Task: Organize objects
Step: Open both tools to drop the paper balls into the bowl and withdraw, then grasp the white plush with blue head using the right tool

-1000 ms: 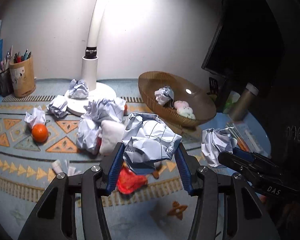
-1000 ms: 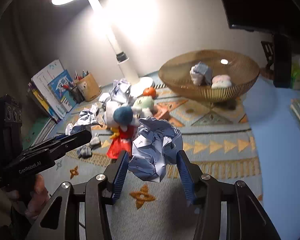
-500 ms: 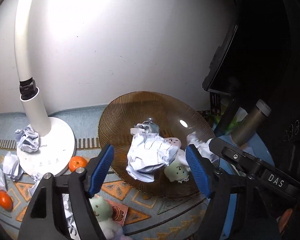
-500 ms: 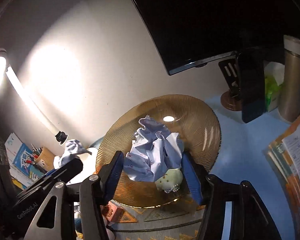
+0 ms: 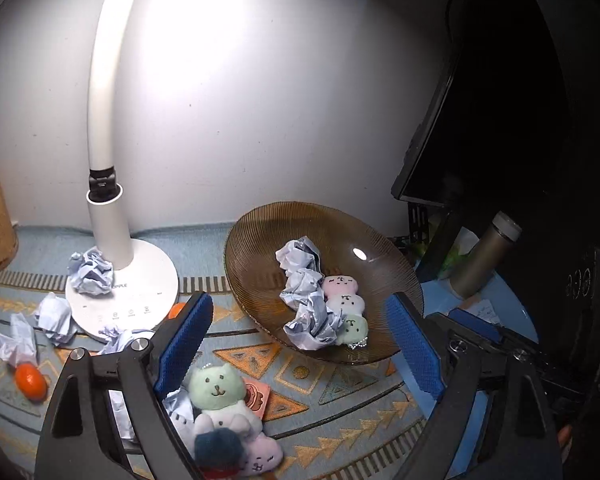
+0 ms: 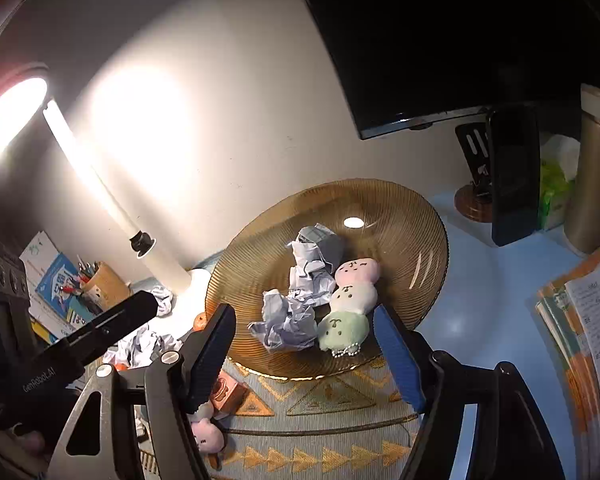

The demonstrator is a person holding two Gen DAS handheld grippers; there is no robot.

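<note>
Both pairs of blue-padded fingers are standing apart with nothing between them: the left gripper (image 5: 300, 354) is gaping wide, having just spread further, and the right gripper (image 6: 306, 354) is hanging about half open; its jaws have just been opening too. Each is hovering at the six o'clock edge of the ribbed amber glass bowl (image 5: 260, 240), touching nothing.

Behind the bowl, at one o'clock, the dark flat monitor (image 6: 440, 40) is filling the upper corner. At ten o'clock of the bowl, the white curved desk lamp (image 5: 112, 240) is shining onto the wall, its round base sitting on the blue patterned mat (image 5: 340, 392).

Inside the bowl, two crumpled balls of lined white paper are lying, one (image 5: 300, 258) toward twelve o'clock and one (image 5: 310, 320) toward six o'clock, touching each other. Just beside them at three o'clock, a pink, white and green plush skewer toy (image 5: 346, 308) is resting.

On the mat at seven o'clock of the bowl, a second plush toy with a green bear face (image 5: 218, 390) is lying beside the left gripper's pad. More paper balls (image 5: 92, 272) are sitting on and around the lamp base, and a small orange fruit (image 5: 30, 376) is lying at the far nine o'clock side.
</note>
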